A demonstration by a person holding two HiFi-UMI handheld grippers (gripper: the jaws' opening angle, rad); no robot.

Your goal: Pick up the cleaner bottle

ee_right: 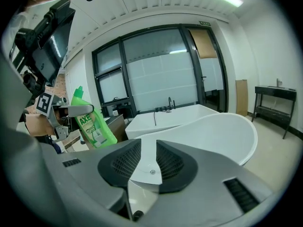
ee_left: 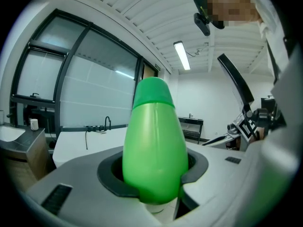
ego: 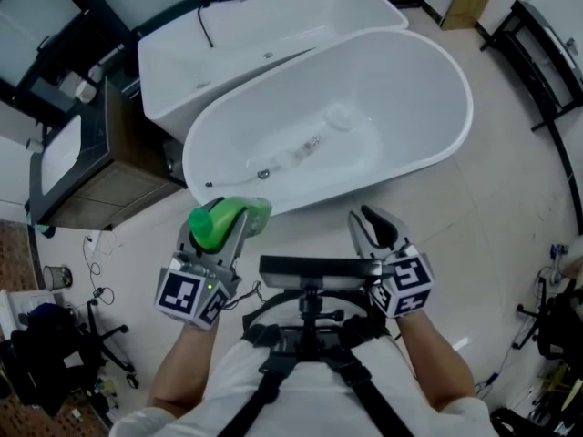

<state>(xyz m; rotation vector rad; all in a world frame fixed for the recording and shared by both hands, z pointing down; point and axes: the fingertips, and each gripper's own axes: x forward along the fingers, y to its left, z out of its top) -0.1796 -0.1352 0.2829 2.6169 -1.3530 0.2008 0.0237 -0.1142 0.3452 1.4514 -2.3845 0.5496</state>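
The green cleaner bottle (ego: 230,217) with its darker green cap is held up off the floor, in front of the oval bathtub. My left gripper (ego: 223,232) is shut on it. In the left gripper view the bottle (ee_left: 154,145) fills the space between the dark pads (ee_left: 111,176), cap pointing up. From the right gripper view the bottle (ee_right: 93,125) shows at the left with its label, leaning. My right gripper (ego: 375,224) hovers beside it at the same height; its jaws (ee_right: 144,150) stand a narrow gap apart, and nothing is between them.
A white oval bathtub (ego: 437,144) lies just ahead, with a rectangular tub (ego: 182,62) behind it. A dark cabinet (ego: 100,180) stands at the left and a black rack (ego: 547,53) at the right. Cables and gear litter the tiled floor at both lower corners.
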